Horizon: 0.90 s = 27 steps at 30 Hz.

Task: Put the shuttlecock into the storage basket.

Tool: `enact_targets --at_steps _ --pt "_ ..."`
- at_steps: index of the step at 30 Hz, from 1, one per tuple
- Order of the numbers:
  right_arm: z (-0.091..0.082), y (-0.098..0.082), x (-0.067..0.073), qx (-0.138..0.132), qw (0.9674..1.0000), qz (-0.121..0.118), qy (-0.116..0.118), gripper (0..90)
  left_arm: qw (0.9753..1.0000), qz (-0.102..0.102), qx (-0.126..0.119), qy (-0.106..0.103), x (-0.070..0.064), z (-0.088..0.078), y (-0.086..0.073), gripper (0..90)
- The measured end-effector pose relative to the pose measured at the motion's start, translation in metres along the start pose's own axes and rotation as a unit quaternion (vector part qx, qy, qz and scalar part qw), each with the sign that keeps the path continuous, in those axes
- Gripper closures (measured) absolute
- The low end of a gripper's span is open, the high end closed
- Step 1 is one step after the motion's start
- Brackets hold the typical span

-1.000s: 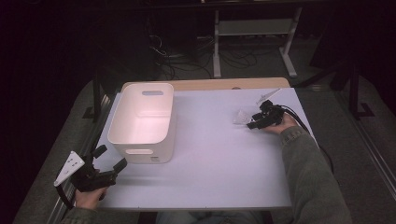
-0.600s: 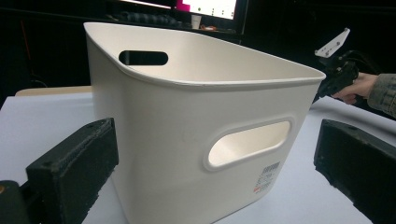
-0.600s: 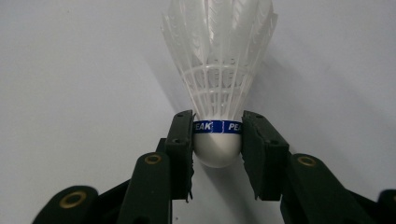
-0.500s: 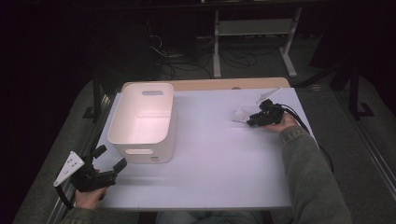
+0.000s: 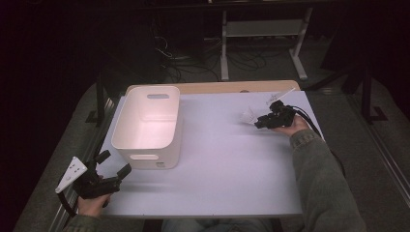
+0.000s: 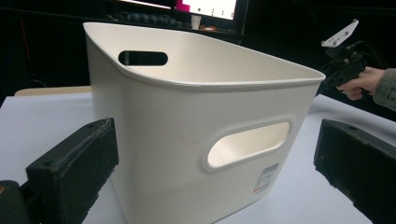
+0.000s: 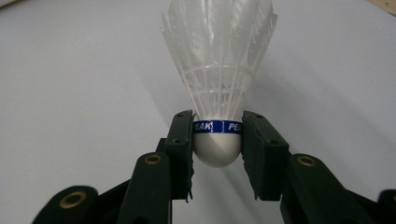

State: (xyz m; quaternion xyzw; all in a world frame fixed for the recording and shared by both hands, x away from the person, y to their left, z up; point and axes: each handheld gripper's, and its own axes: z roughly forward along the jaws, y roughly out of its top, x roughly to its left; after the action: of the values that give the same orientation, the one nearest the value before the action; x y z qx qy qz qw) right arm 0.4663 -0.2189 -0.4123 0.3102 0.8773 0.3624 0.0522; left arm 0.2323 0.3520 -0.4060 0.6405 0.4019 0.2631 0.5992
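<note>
A white shuttlecock (image 7: pixel 219 70) with a blue band round its cork base is clamped by the base between the jaws of my right gripper (image 7: pixel 217 140), just above the white tabletop. In the high view the shuttlecock (image 5: pixel 249 115) and right gripper (image 5: pixel 261 122) are at the table's far right. A white plastic bin (image 5: pixel 147 125) with handle slots stands at the left of the table. My left gripper (image 5: pixel 112 163) rests open at the near left corner, its jaws pointing at the bin (image 6: pixel 201 126) and apart from it.
The white table (image 5: pixel 227 169) has a wooden strip along its far edge. Beyond it the dark floor holds cables and a metal stand (image 5: pixel 263 34). A sleeved right forearm (image 5: pixel 319 179) crosses the table's right side.
The right gripper with the shuttlecock has shifted slightly left and lifted a little off the table. The left gripper has stayed put.
</note>
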Motion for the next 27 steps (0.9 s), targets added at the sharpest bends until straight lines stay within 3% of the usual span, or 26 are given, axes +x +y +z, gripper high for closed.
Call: enact_targets --at_steps 14,17,24,27 --pt "-0.025 0.01 0.007 -0.044 0.9984 0.032 0.018 63.6 1.0 -0.002 -0.001 0.0 0.0 0.001 0.0 0.0" --pt "-0.033 0.011 0.007 -0.06 0.9959 0.059 0.033 63.6 1.0 -0.003 -0.002 0.0 0.0 0.001 0.0 0.0" --pt "-0.043 0.015 0.012 -0.07 0.9941 0.075 0.035 63.6 1.0 -0.005 -0.002 0.0 -0.001 0.001 0.0 0.0" --pt "-0.048 0.018 0.014 -0.089 0.9913 0.09 0.039 63.6 1.0 -0.005 -0.003 0.0 -0.001 0.002 0.0 0.0"
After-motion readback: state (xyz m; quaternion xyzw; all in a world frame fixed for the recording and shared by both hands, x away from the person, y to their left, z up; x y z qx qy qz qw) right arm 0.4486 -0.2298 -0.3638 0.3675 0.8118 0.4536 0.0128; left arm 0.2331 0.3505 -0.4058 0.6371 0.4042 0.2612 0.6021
